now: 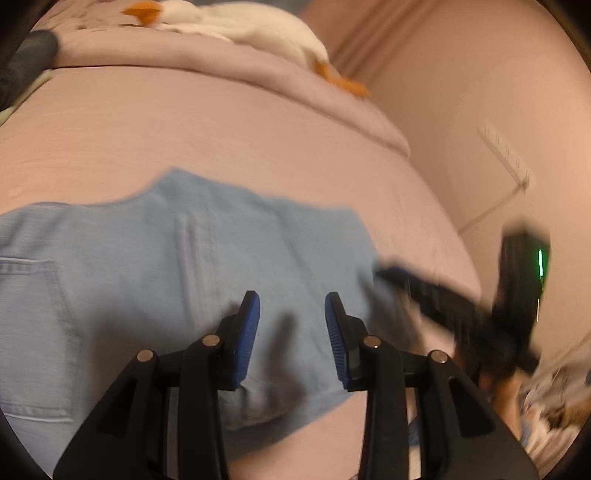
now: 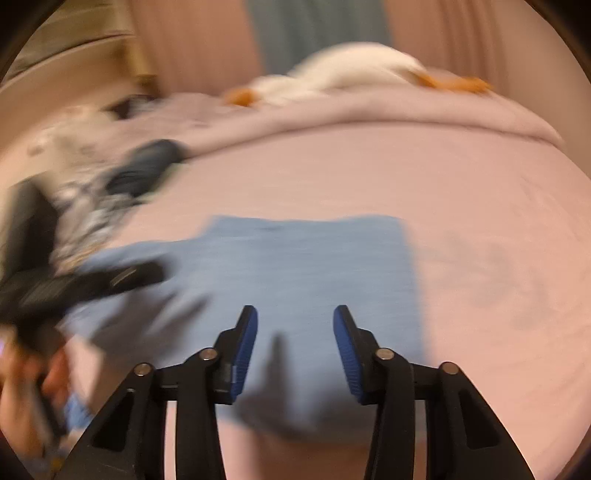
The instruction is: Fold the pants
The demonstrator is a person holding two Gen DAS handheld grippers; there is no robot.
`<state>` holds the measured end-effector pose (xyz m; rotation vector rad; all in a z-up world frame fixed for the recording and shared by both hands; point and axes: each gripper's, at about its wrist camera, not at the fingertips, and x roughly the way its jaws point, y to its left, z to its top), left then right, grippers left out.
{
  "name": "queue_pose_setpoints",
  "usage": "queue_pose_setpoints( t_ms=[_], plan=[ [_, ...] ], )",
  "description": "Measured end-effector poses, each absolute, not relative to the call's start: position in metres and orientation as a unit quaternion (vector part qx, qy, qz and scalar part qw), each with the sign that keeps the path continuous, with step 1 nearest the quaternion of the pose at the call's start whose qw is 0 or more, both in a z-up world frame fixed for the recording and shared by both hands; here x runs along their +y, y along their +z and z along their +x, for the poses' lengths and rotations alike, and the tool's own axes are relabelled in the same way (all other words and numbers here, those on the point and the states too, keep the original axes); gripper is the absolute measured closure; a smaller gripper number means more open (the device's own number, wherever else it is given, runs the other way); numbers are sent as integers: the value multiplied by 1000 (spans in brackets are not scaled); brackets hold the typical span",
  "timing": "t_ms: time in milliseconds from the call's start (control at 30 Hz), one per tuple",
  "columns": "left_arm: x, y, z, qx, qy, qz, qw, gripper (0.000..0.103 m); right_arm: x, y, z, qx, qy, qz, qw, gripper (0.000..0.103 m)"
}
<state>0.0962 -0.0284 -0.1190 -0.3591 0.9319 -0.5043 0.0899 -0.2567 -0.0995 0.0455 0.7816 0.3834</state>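
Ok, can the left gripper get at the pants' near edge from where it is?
Probably yes: the left gripper is open just above the pants, nothing between the jaws; the right gripper sits off to the side.

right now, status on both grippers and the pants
Left gripper open, empty. Right gripper open, empty. Pants lie partly folded on bed. Nothing in the way.

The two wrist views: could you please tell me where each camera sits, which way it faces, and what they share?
Left wrist: sits on the left tongs, angled down at the folded light-blue denim pants; the blurred right tongs show at right.
Right wrist: sits on the right tongs, angled down at the pants; the blurred left tongs and a hand show at left.
Shared: pants, pink bedsheet, white plush goose.
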Motion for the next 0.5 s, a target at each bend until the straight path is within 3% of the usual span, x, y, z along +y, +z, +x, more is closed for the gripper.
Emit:
queue_pose_setpoints(
  t_ms=[33,67,167,333,500],
  plan=[
    [-34,-122,96,449,-239,-158,847,83,-264,-100,105,383,168,27,908,69],
    [-39,-127,92,459,-238,-142,844,86,-268,-99,116,387,159,28,908,69],
    [-47,-147,92,488,-229,-125,833,88,-265,-95,135,384,139,16,913,77],
    [-39,-154,96,495,-232,-149,824,90,-253,-128,172,462,116,6,879,78],
    [-34,-154,93,494,-235,-158,822,90,-250,-120,157,445,122,-27,887,78]
  ],
)
